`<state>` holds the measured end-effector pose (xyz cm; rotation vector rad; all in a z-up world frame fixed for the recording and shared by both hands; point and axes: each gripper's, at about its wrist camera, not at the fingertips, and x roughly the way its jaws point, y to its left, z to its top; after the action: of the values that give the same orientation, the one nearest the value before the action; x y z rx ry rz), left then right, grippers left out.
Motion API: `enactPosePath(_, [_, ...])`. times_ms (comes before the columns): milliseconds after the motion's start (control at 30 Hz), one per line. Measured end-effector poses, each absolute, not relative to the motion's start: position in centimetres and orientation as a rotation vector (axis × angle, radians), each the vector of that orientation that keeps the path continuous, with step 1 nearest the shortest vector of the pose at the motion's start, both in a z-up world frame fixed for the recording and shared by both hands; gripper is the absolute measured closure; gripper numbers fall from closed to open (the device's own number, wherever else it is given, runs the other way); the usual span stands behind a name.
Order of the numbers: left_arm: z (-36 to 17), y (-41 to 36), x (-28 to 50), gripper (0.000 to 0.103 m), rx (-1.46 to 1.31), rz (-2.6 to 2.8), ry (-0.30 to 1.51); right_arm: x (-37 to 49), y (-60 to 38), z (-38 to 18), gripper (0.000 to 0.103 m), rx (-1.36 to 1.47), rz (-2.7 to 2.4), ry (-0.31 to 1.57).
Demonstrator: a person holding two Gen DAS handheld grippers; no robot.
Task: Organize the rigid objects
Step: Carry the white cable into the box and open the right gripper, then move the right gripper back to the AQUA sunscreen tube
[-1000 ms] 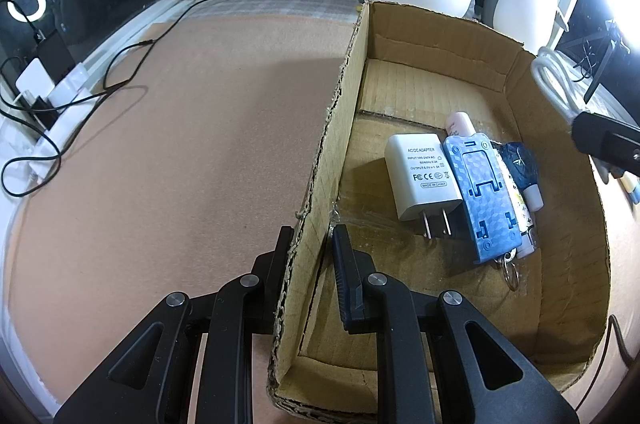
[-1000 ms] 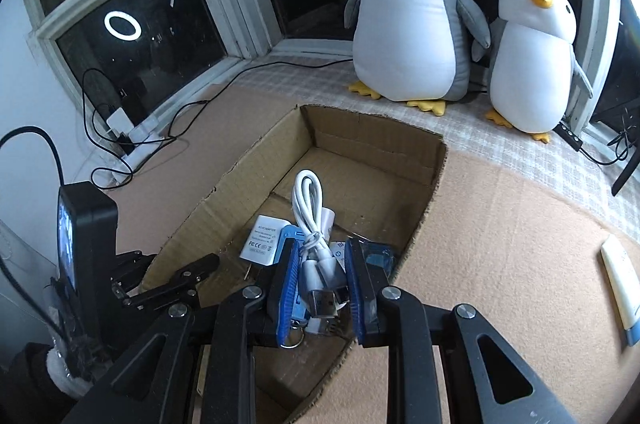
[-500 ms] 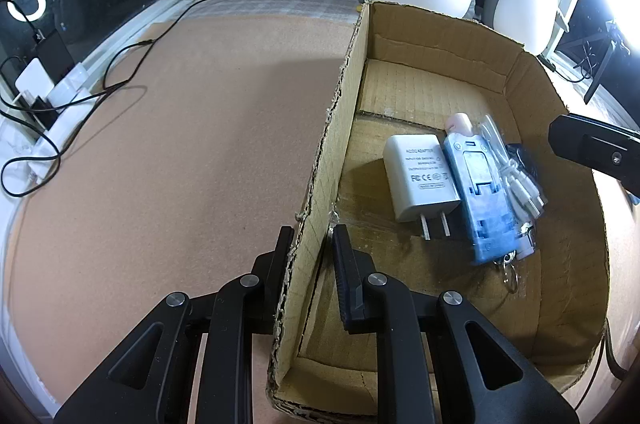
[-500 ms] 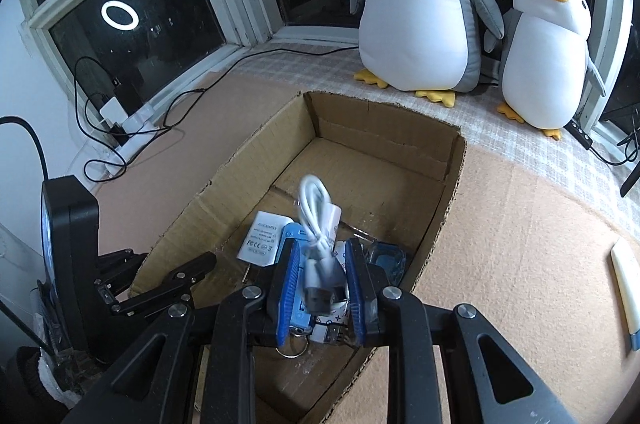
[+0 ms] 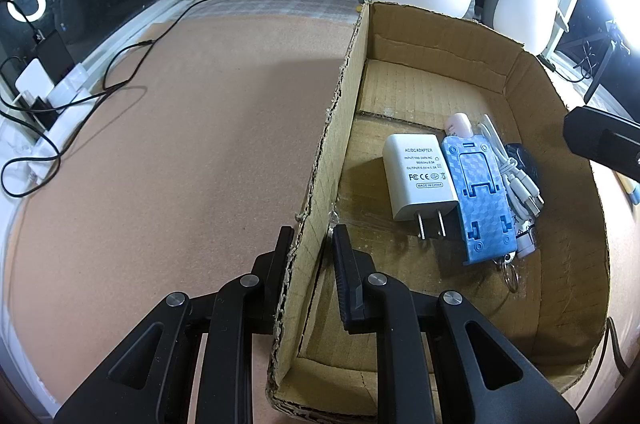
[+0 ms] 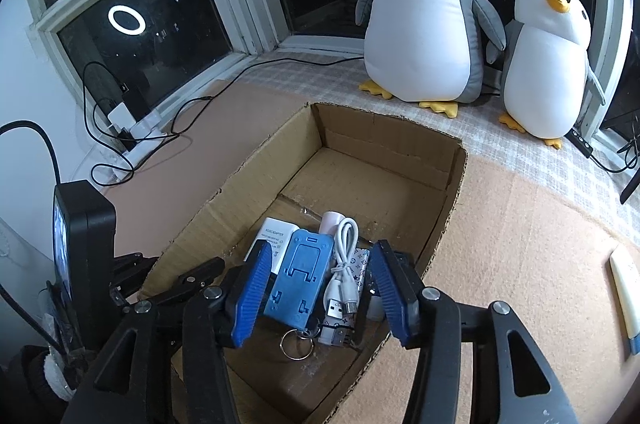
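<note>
The cardboard box [image 5: 340, 128] lies open on the brown mat. My left gripper [image 5: 314, 256] is shut on its left wall, one finger outside and one inside. In the box lie a white AC adapter [image 5: 416, 180], a blue phone stand [image 5: 476, 200], a white USB cable [image 5: 516, 180] and a pink-white tube [image 5: 460, 124]. My right gripper [image 6: 320, 288] hovers above the box [image 6: 384, 148]. Its jaws are opening with nothing pressed between them. Below them the cable [image 6: 342, 272] rests beside the stand [image 6: 300, 280] and the adapter [image 6: 276, 236]. A key ring [image 6: 296, 344] sticks out under the stand.
Two plush penguins [image 6: 420, 16] stand on the window ledge behind the box. Black cables and a power strip [image 6: 136, 132] lie at the left. A white and blue stick [image 6: 624, 300] lies on the mat to the right of the box.
The right gripper's jaws have spread apart and let go of the white cable, which dropped into the box beside the blue stand. The left gripper and the box have not moved.
</note>
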<state>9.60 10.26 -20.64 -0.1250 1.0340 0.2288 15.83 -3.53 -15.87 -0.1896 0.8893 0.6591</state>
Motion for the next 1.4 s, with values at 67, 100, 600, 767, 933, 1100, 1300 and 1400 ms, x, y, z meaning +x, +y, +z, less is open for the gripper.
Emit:
enactPosePath(67, [-20.6, 10.3, 9.6, 0.087, -0.125, 0.229, 1.034, 15.9, -3.8, -15.7, 0.054, -0.187, 0.66, 0.886])
enactPosePath(100, [-20.6, 10.3, 9.6, 0.087, -0.125, 0.228, 1.034, 15.9, -3.9, -15.6, 0.054, -0.183, 0.663, 0.884])
enactPosePath(600, [-20.7, 10.0, 9.8, 0.087, -0.111, 0.238, 1.039, 16.2, -9.9, -14.0, 0.049, -0.164, 0.668, 0.84])
enactPosePath(767, [-20.7, 9.9, 9.8, 0.087, -0.106, 0.242, 1.041, 17.1, -14.1, -13.6, 0.049, -0.137, 0.623, 0.841])
enactPosePath(933, [-20.6, 9.9, 9.9, 0.087, -0.103, 0.244, 1.044, 17.8, -18.4, -13.3, 0.049, -0.105, 0.579, 0.84])
enactPosePath(1100, [-20.6, 9.9, 10.0, 0.086, -0.094, 0.25, 1.048, 18.6, -22.5, -13.1, 0.044, -0.085, 0.539, 0.836])
enactPosePath(1300, [-20.6, 9.9, 10.1, 0.086, -0.1, 0.256, 1.052, 19.7, -26.3, -13.3, 0.044, -0.117, 0.477, 0.831])
enactPosePath(1400, [-20.5, 9.8, 10.2, 0.086, -0.099, 0.262, 1.057, 20.6, -28.2, -13.7, 0.044, -0.121, 0.468, 0.845])
